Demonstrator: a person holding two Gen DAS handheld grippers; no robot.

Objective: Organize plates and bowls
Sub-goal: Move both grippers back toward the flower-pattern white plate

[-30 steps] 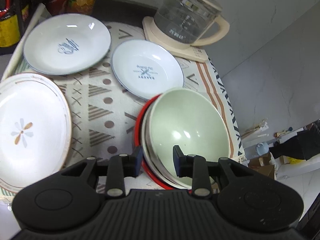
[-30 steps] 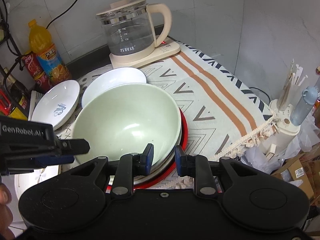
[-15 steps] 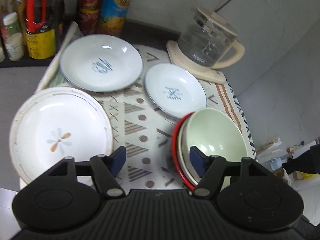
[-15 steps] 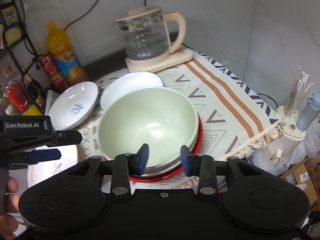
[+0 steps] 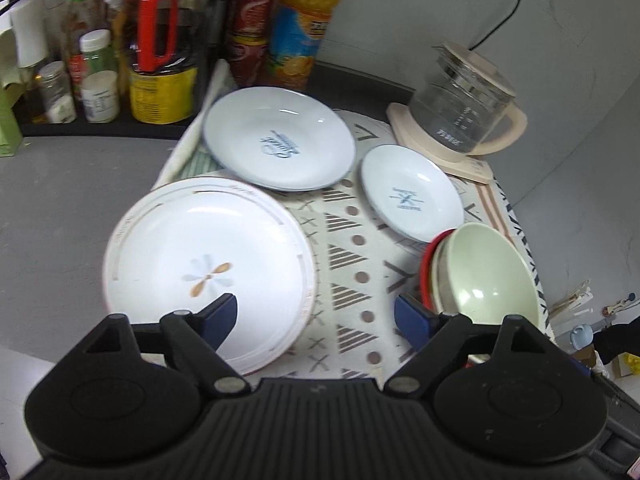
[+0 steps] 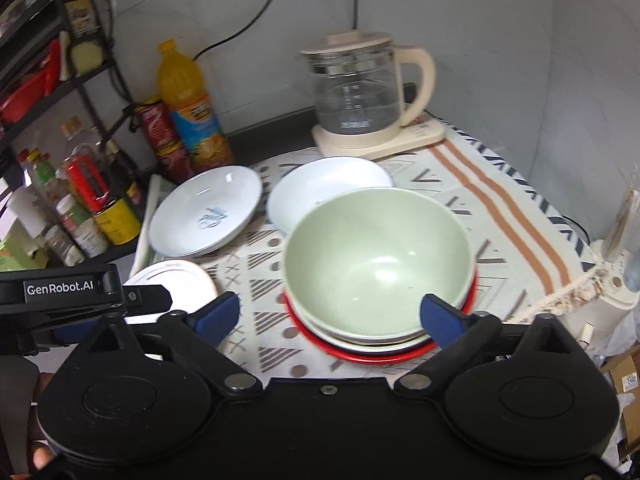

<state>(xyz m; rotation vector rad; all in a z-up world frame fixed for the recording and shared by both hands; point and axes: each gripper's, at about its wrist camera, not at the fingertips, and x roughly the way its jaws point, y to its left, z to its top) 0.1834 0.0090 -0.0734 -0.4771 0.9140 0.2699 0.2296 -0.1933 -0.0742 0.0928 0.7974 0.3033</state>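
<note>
On the cloth (image 6: 460, 184), green bowl (image 6: 376, 256) seemingly mouth-up.

small plate (image 6: 320, 184) half behind green bowl (image 6: 376, 264)

Soft, dim indoor light falls from above. Small glare spots sit in the green bowl (image 6: 376, 264) and on the white plates (image 5: 208, 264). Both fisheye views bend hard at the edges, corners go dark, and the bottles (image 5: 160, 48) look slightly blurred.
</note>
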